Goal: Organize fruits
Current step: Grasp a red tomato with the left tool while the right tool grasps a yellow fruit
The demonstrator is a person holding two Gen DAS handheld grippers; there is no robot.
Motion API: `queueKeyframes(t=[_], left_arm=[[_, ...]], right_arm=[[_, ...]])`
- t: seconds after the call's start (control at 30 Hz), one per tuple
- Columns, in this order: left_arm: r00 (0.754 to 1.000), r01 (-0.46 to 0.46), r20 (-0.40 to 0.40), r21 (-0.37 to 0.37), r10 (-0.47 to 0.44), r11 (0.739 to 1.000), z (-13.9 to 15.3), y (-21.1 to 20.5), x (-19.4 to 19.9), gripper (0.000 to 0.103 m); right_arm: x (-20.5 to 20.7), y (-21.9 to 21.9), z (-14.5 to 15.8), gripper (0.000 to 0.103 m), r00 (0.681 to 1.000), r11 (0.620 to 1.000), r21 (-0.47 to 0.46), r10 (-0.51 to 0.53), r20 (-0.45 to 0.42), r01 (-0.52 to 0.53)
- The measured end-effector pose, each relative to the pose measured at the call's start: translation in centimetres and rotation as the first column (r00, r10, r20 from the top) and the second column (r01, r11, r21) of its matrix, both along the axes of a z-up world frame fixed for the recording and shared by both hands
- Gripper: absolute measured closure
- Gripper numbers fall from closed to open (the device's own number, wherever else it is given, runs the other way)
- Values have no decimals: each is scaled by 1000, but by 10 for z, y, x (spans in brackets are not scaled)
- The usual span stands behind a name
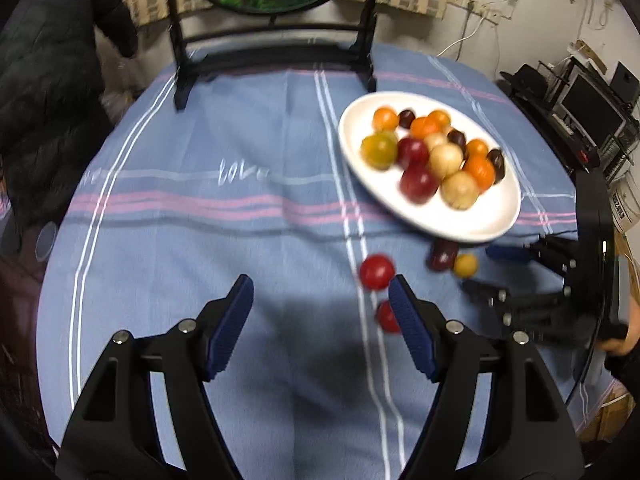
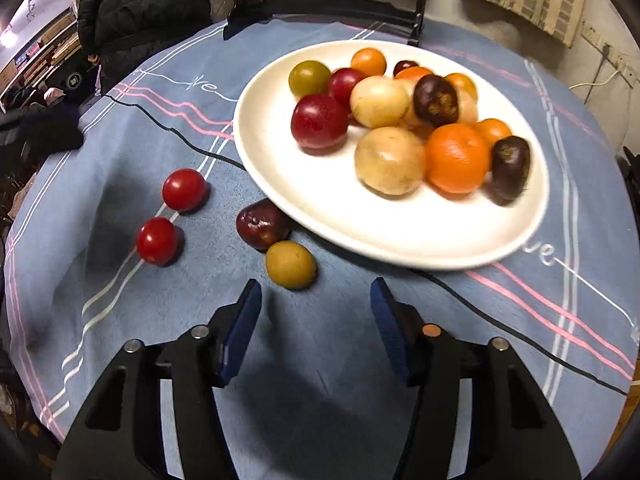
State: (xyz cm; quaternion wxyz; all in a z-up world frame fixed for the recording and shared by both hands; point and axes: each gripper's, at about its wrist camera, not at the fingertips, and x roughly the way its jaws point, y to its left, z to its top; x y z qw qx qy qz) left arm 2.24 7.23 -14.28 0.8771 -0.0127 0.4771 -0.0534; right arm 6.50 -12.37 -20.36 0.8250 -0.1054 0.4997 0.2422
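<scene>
A white plate [image 1: 472, 224] [image 2: 280, 184] holds several small fruits: orange, red, pale yellow, dark purple and green. On the blue cloth near its rim lie two red tomatoes [image 1: 377, 272] [image 2: 184, 190], the second one [image 1: 387, 317] [image 2: 157, 241] closer, a dark red fruit [image 1: 442, 255] [image 2: 261, 224] and a yellow fruit [image 1: 465, 265] [image 2: 290, 265]. My left gripper [image 1: 321, 294] is open and empty; its right finger stands just beside the two tomatoes. My right gripper [image 2: 316, 300] [image 1: 486, 270] is open and empty, just short of the yellow fruit.
A round table with a blue striped cloth [image 1: 200, 208] [image 2: 120, 320]. A black stand with a round picture [image 1: 272, 32] stands at the far edge. A person in a dark jacket [image 1: 52, 92] [image 2: 144, 12] is beside the table. Black equipment [image 1: 580, 108] is to the right.
</scene>
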Motion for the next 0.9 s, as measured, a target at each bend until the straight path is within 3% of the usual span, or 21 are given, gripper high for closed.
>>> queueKeyframes(t=[0.1, 0.13, 0.37, 0.57, 0.63, 0.7, 0.83, 0.9], left_arm=[[1000, -1, -27, -3, 1, 1000, -9, -1, -5, 31], [999, 4, -33, -4, -4, 1000, -11, -3, -5, 31], [993, 98, -64, -6, -98, 995, -30, -42, 2, 31], [987, 119, -107, 10, -117, 993, -55, -64, 13, 33], [986, 115, -121, 8, -113, 993, -62, -65, 17, 39], [984, 115, -140, 1, -113, 993, -68, -66, 21, 55], [982, 126, -140, -10, -126, 992, -68, -64, 20, 70], [983, 131, -131, -11, -132, 991, -64, -62, 17, 72]], right_arm=[[5, 5, -1, 60, 1000, 1000, -1, 16, -6, -16], [5, 5, 0, 78, 999, 999, 22, 38, -23, -37], [-11, -13, 12, 78, 999, 998, 54, 24, -31, -22], [-27, -27, 16, 78, 998, 995, 99, -17, -56, 23], [-29, -28, 15, 78, 998, 994, 107, -24, -62, 31], [-33, -29, 16, 78, 997, 993, 109, -32, -66, 39], [-38, -31, 18, 78, 997, 992, 111, -50, -67, 57], [-41, -32, 19, 78, 996, 991, 114, -55, -68, 62]])
